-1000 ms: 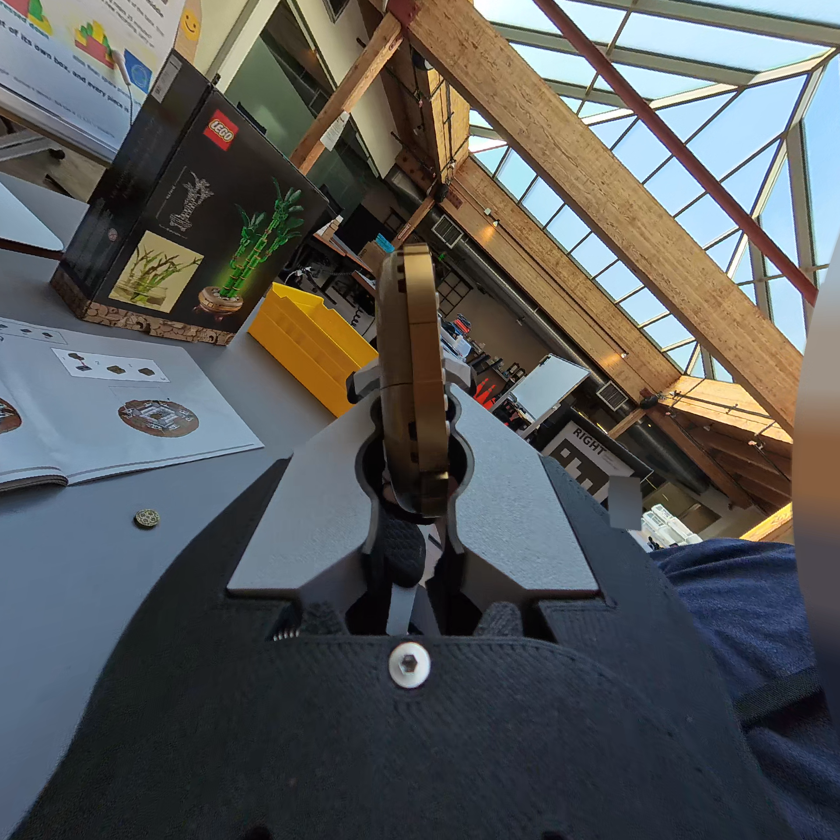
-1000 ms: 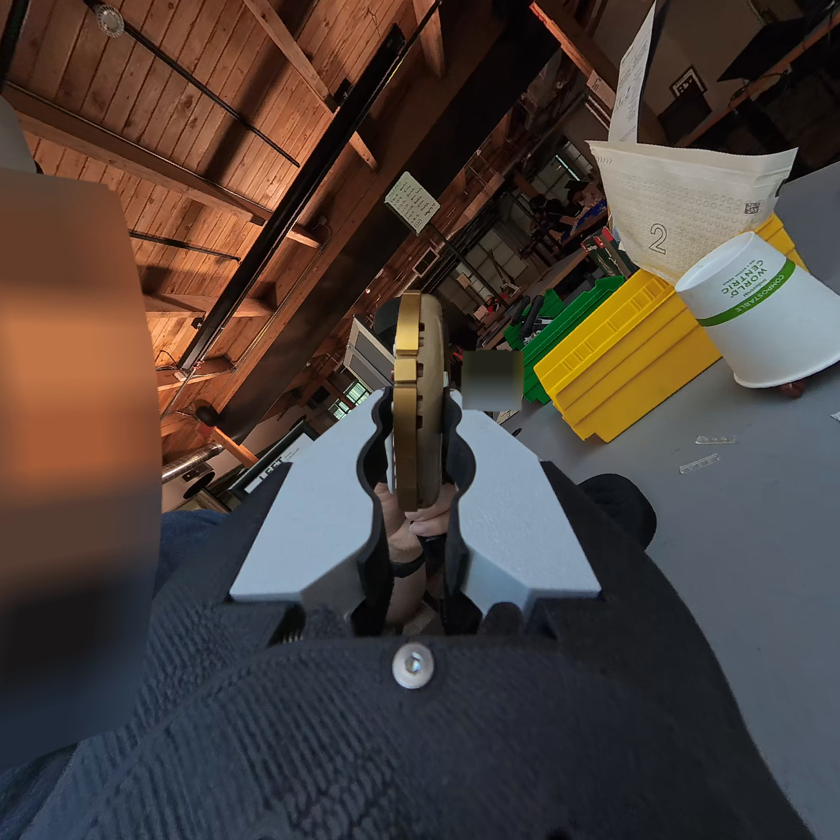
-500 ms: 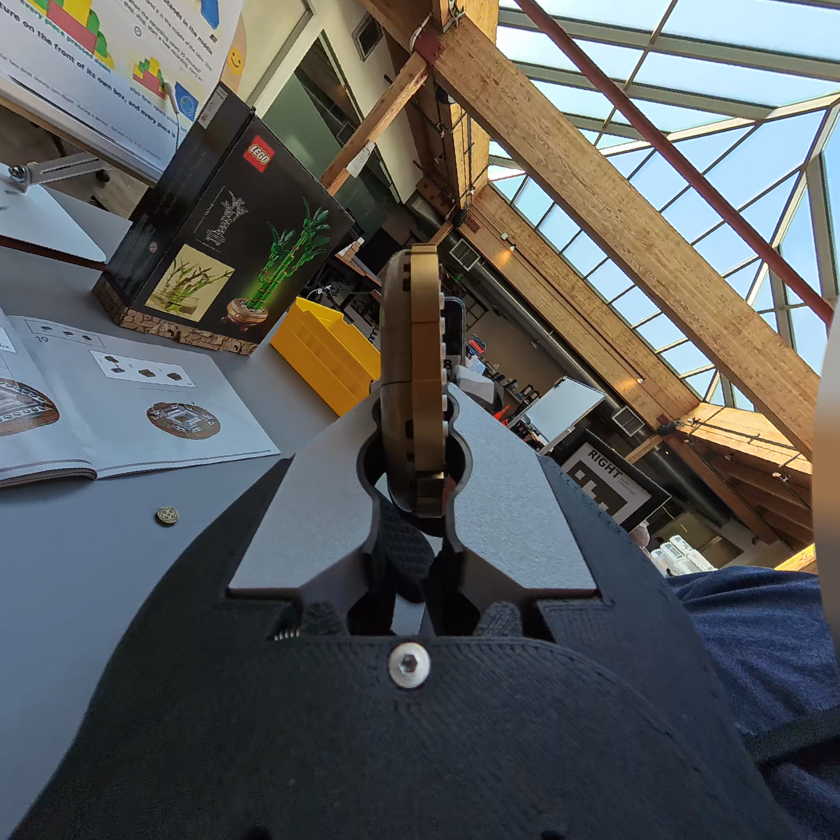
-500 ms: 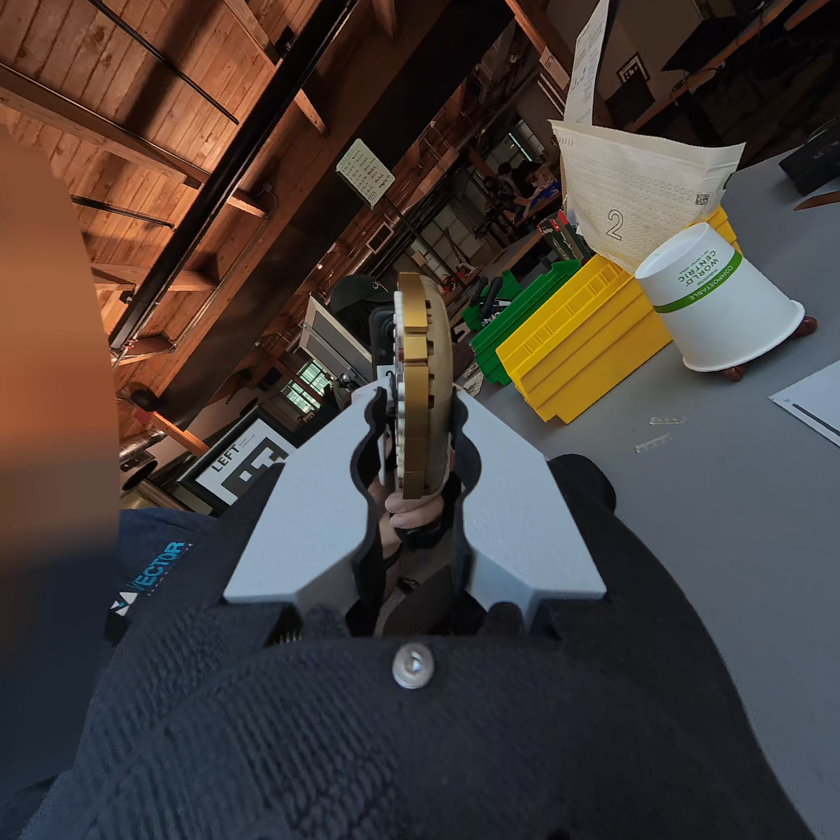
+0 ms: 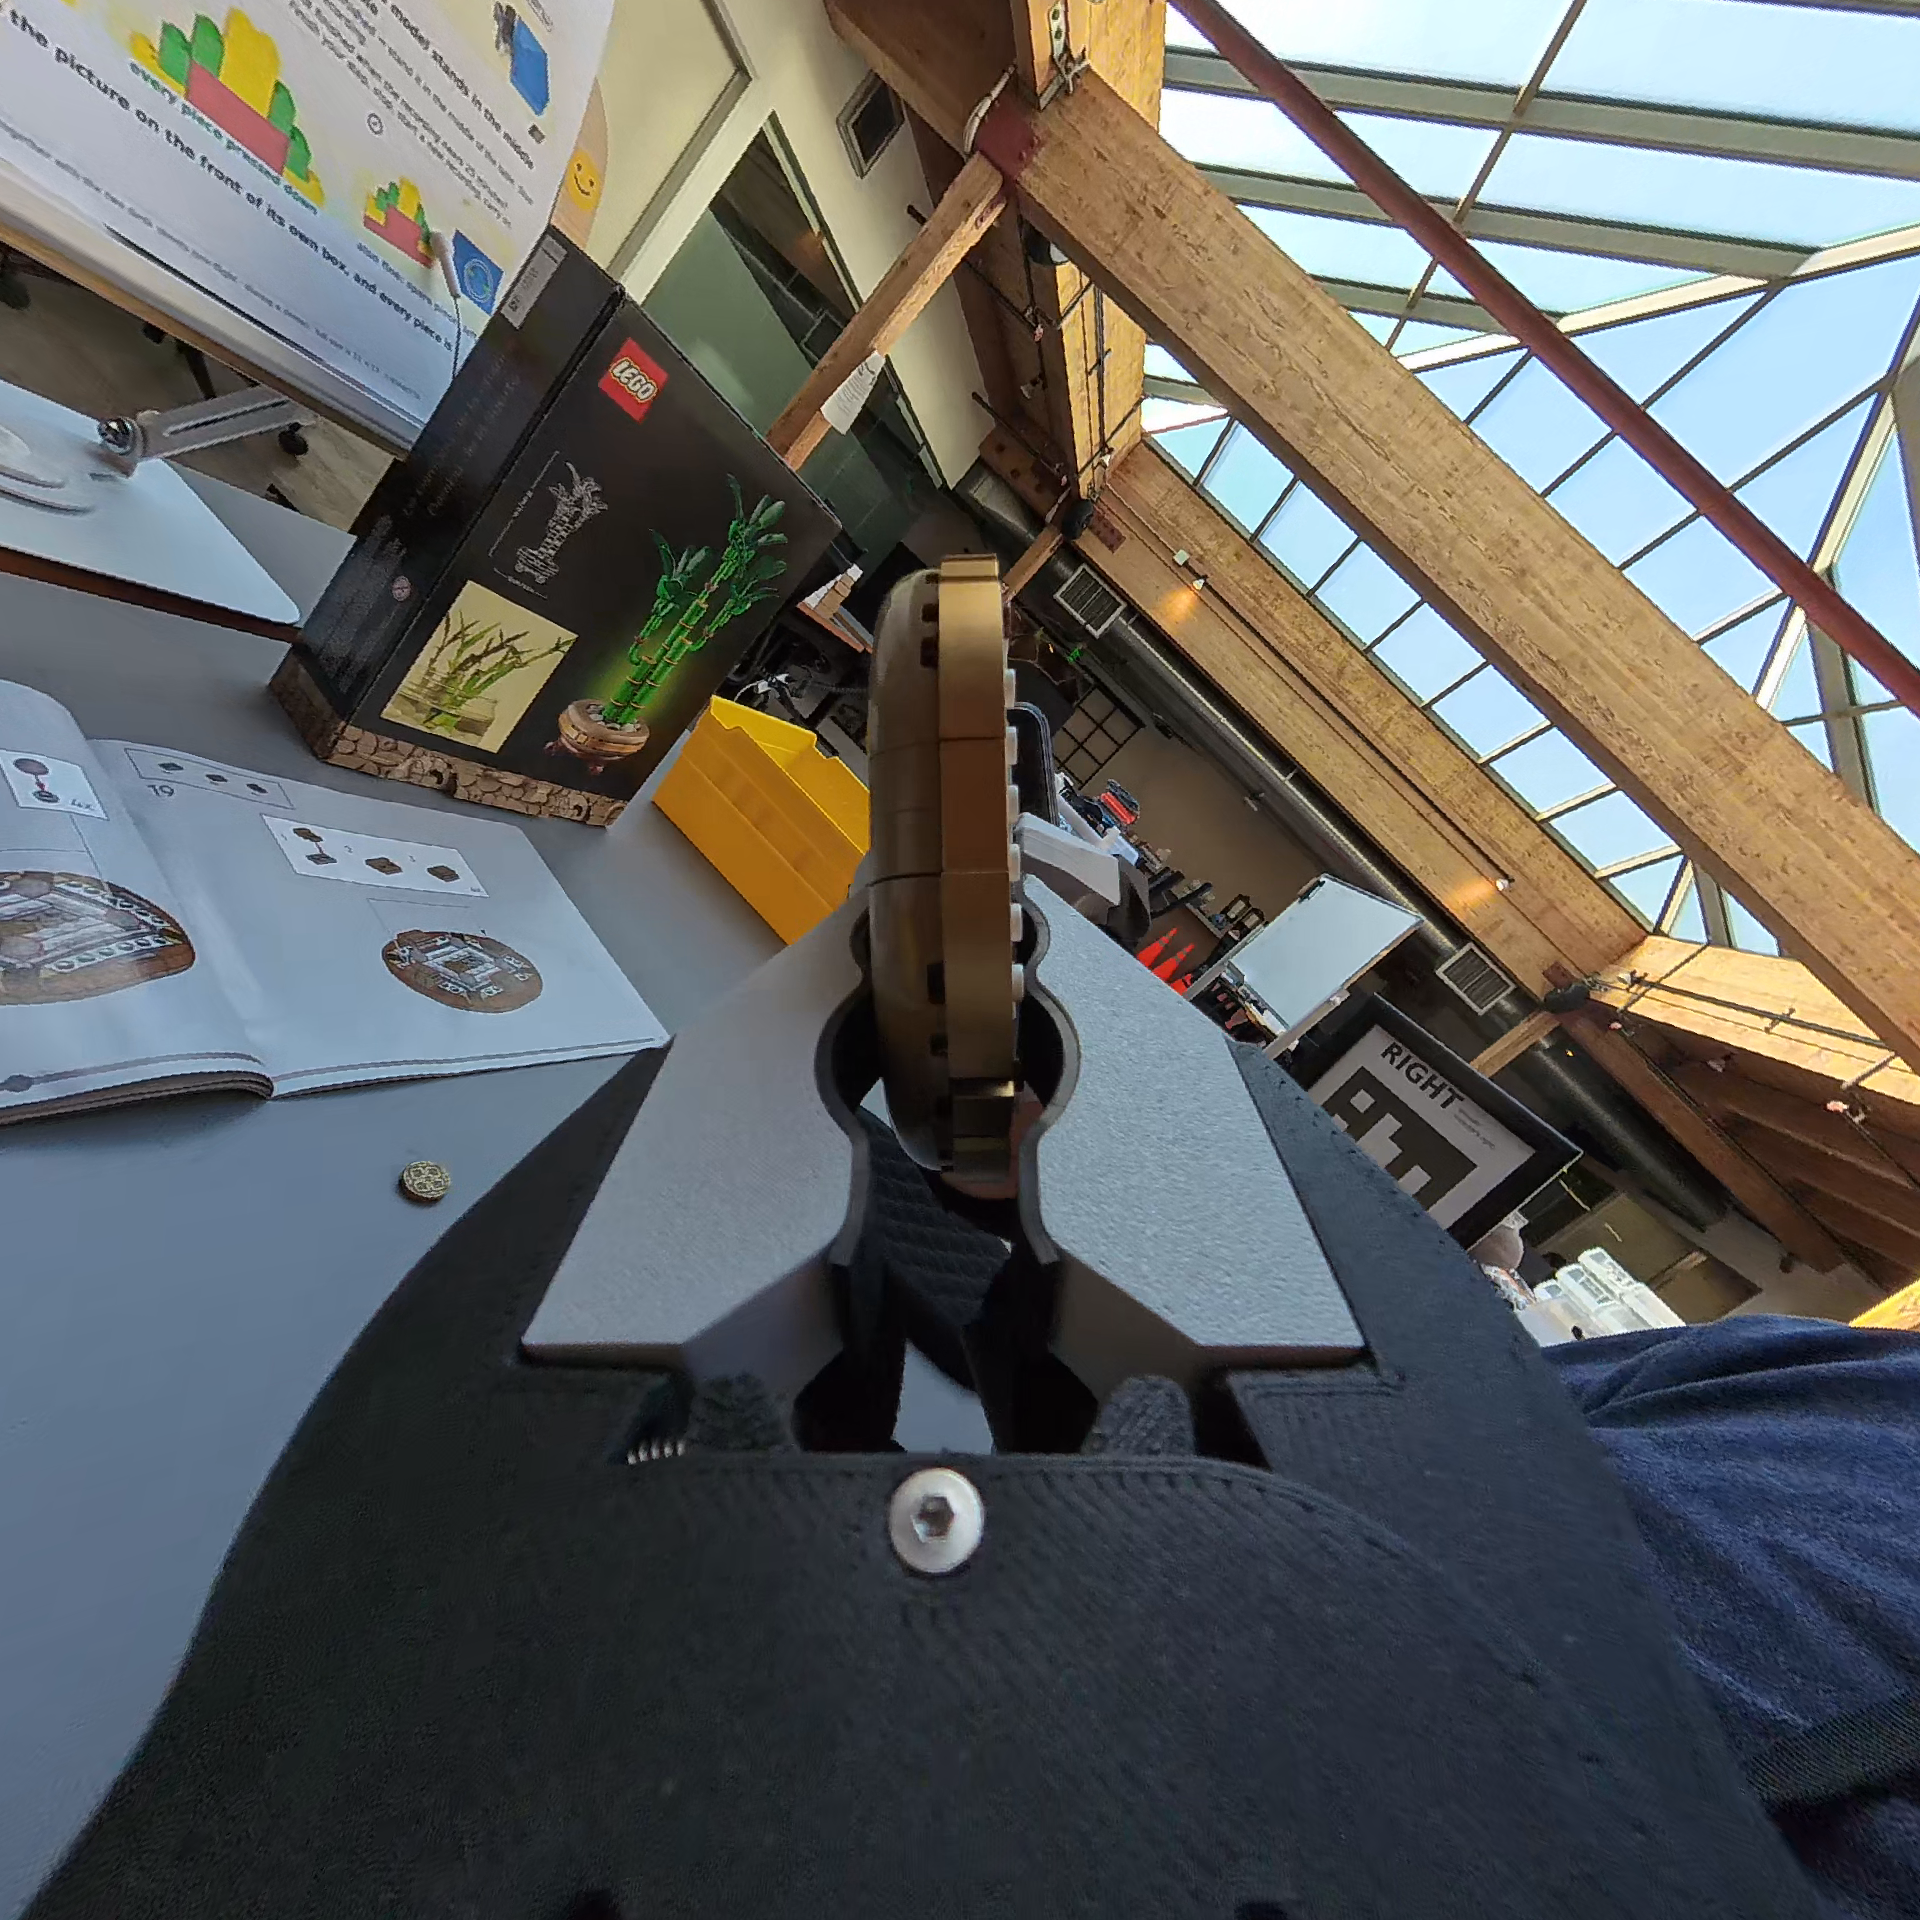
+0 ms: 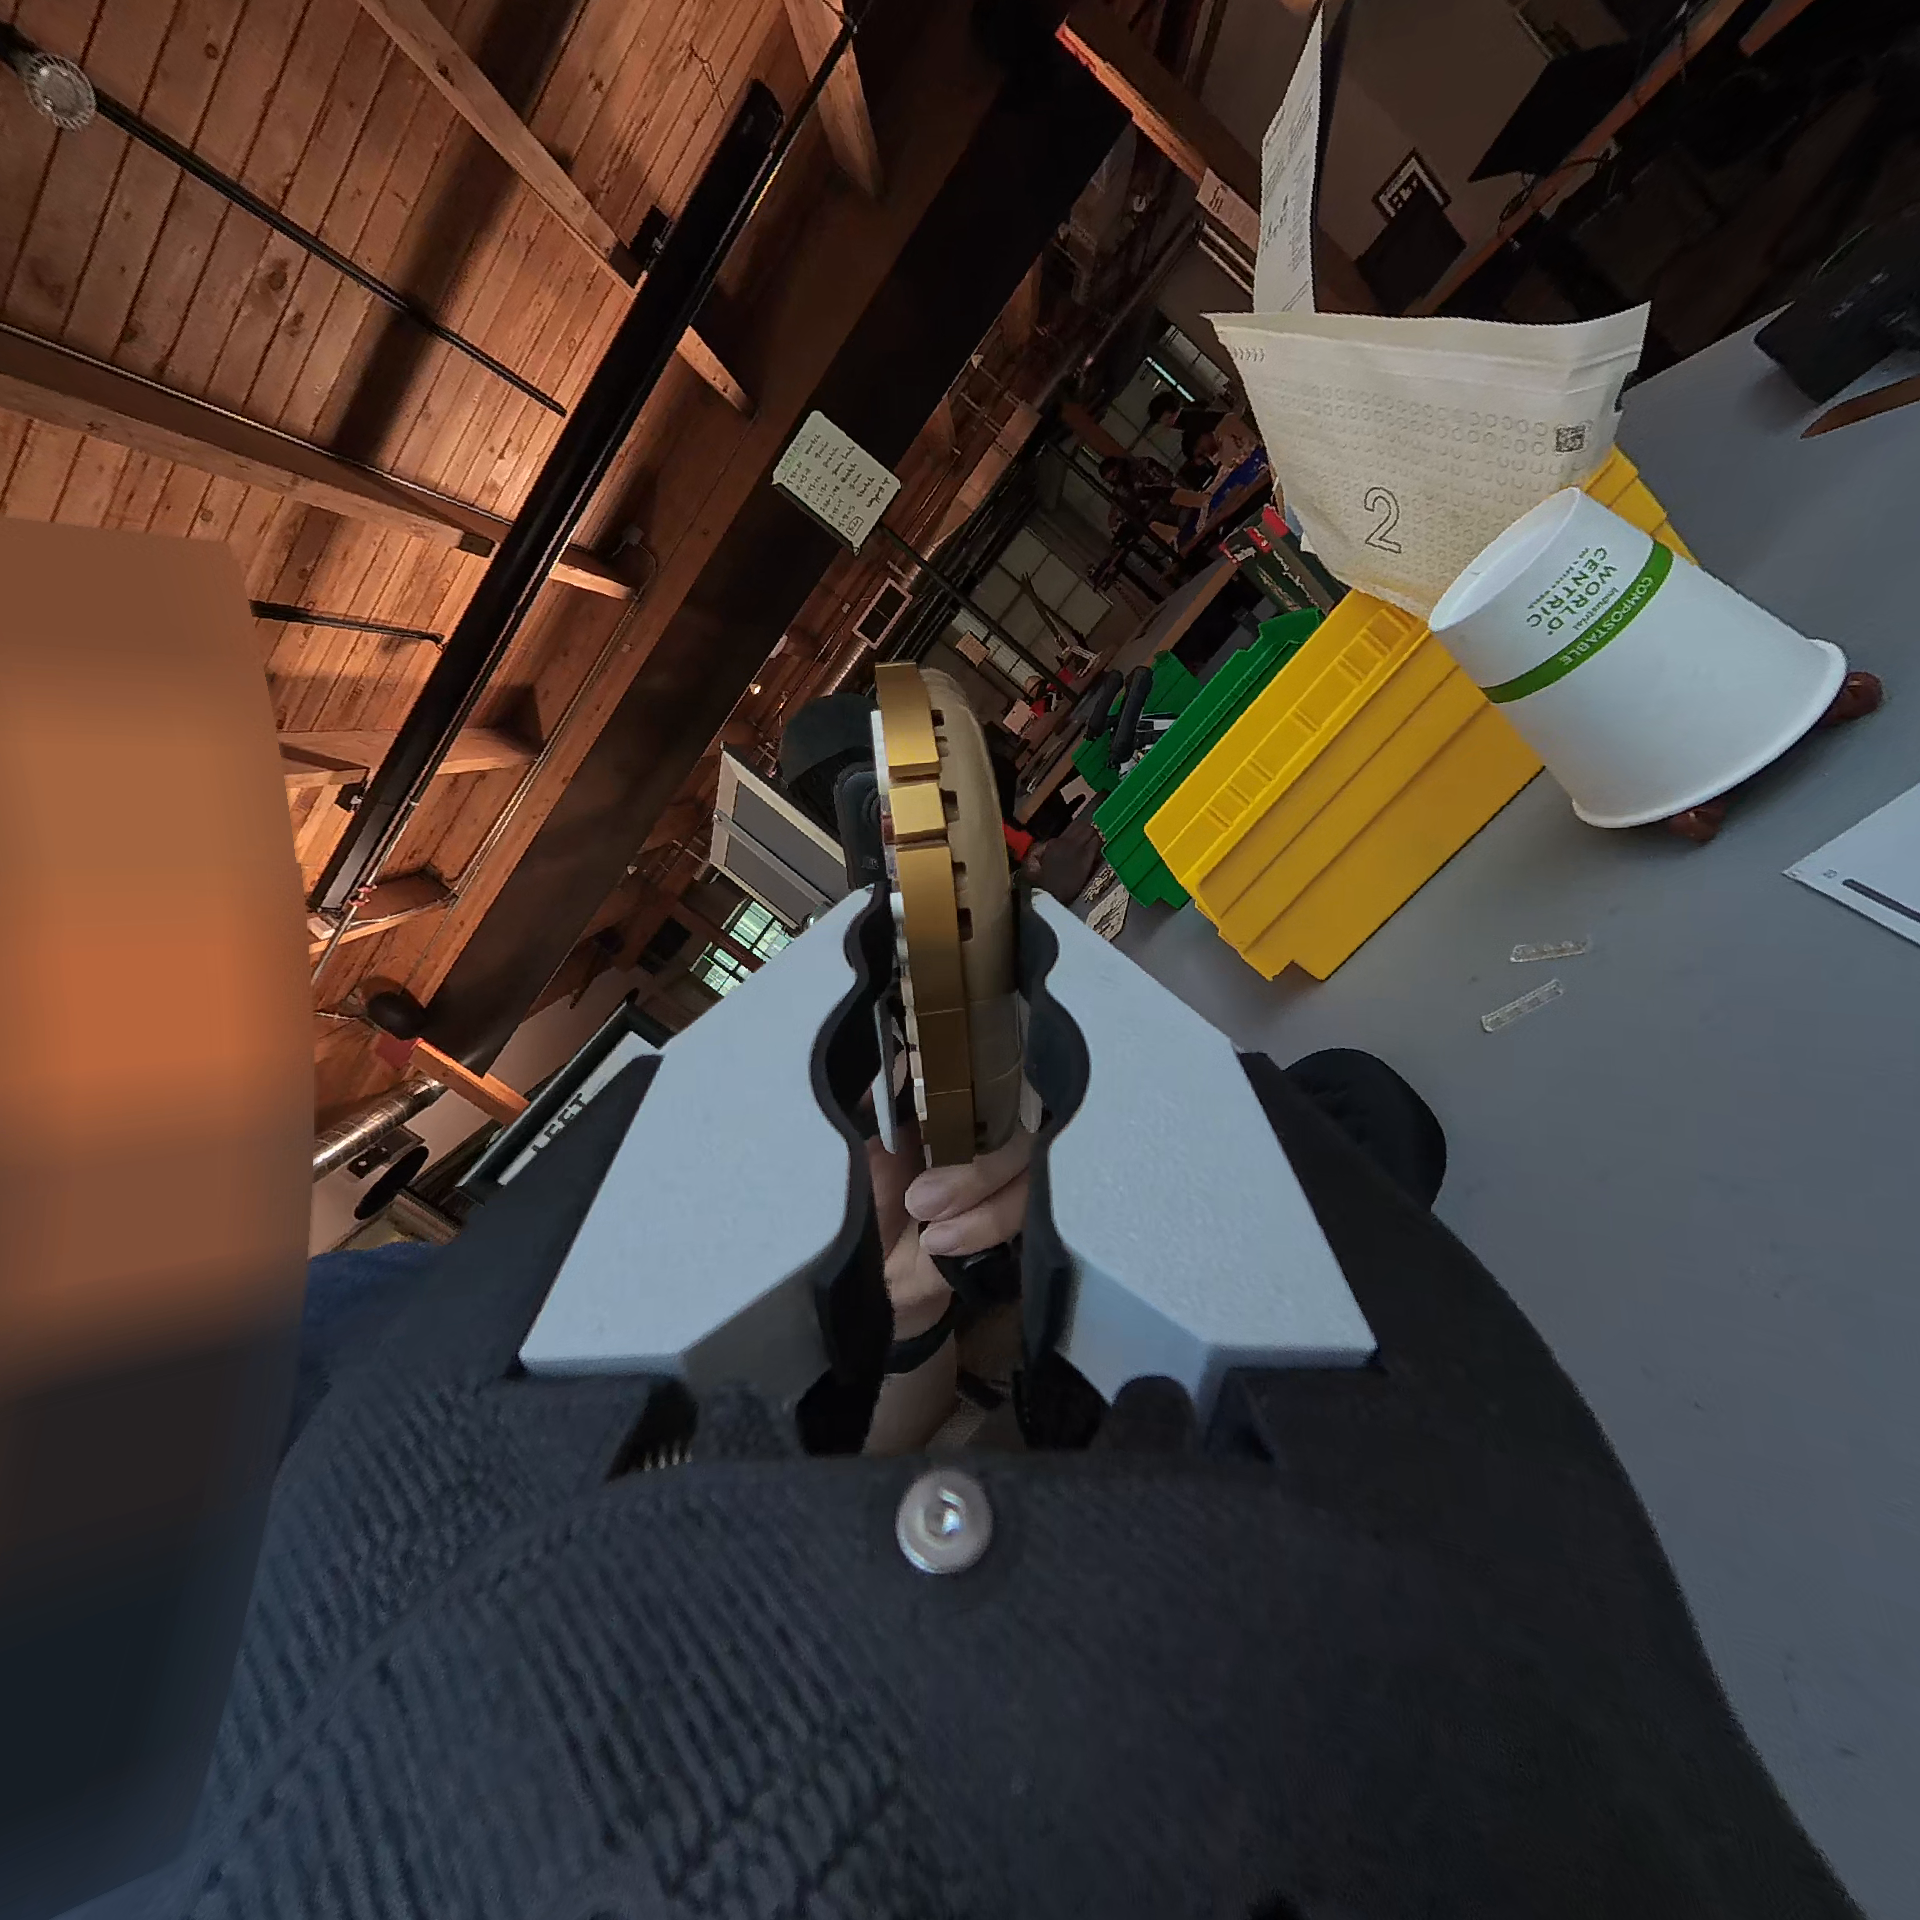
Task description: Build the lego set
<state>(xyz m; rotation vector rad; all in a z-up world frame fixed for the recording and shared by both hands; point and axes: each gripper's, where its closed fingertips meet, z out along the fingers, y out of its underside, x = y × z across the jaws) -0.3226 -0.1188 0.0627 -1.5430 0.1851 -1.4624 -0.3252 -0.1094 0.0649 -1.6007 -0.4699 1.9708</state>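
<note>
Since the earlier frame you have tilted both grippers, bringing the instruction booklet further into view. Left gripper and right gripper jaws both pinch the round tan lego base, held edge-on above the counter; assembly remains unfinished.

Matt grainy grey plastic tongs, smooth satin-gold plastic disc, glossy cardboard box, matt grey table, paper cup, rough wood beams.

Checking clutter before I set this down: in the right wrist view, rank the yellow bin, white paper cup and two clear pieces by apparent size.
1. yellow bin
2. white paper cup
3. clear pieces, both alike, far smallest
</note>
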